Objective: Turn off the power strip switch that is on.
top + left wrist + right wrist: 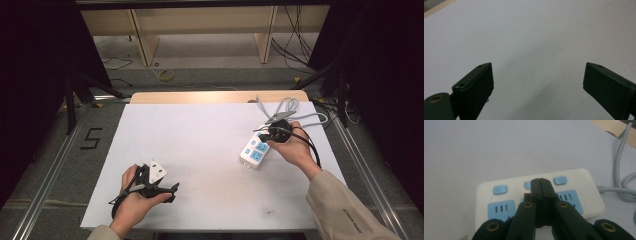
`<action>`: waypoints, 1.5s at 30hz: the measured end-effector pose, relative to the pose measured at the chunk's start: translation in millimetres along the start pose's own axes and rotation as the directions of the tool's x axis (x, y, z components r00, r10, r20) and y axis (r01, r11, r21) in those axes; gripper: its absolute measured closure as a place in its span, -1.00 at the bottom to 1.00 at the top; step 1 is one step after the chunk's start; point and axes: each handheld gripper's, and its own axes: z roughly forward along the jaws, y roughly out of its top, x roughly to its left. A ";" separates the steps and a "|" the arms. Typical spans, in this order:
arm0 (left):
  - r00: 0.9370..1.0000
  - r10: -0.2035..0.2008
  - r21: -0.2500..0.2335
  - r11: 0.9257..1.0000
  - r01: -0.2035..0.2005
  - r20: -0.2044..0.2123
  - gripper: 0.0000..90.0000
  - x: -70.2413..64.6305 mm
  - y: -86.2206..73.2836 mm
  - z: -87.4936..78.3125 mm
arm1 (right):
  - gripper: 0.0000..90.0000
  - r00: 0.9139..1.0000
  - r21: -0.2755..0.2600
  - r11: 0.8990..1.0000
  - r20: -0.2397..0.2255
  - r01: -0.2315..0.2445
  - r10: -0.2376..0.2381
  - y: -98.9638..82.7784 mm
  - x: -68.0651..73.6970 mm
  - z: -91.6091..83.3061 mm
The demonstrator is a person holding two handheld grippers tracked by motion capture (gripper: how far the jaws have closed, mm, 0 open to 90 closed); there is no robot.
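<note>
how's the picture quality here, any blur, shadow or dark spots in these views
High view: the white table is evenly lit, with near-black surroundings at both sides. Left gripper view: soft grey shadow on the table between the open jaws, whose edges look soft. Right gripper view: the power strip is fairly sharp, the shut jaws dark and slightly blurred.

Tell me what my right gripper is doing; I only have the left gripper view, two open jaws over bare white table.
Observer: The right gripper is shut, jaws pressed together, with its tip over the middle blue button of a white power strip. Whether it touches the button I cannot tell.
Operator: Where is that strip on the table?
Observer: In the high view the power strip lies on the table's right side, across from the left gripper near the front edge.
Operator: Is it wired up?
Observer: A grey cable leaves the strip's end and loops away toward the table's far edge.
</note>
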 end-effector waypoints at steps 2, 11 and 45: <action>1.000 0.000 0.000 1.000 0.000 0.000 -0.80 0.0 -0.1 0.1 | 1.00 1.000 0.002 1.000 0.000 0.006 -0.006 0.5 -0.5 0.5; 1.000 0.000 -0.001 1.000 0.000 0.001 -0.80 -0.1 0.1 0.2 | 1.00 1.000 0.017 1.000 -0.001 0.007 -0.007 3.0 -1.1 5.7; 1.000 0.006 0.001 1.000 -0.006 0.006 -0.80 -0.4 0.8 1.1 | 1.00 1.000 0.079 0.997 -0.006 0.009 -0.008 13.6 -1.9 27.4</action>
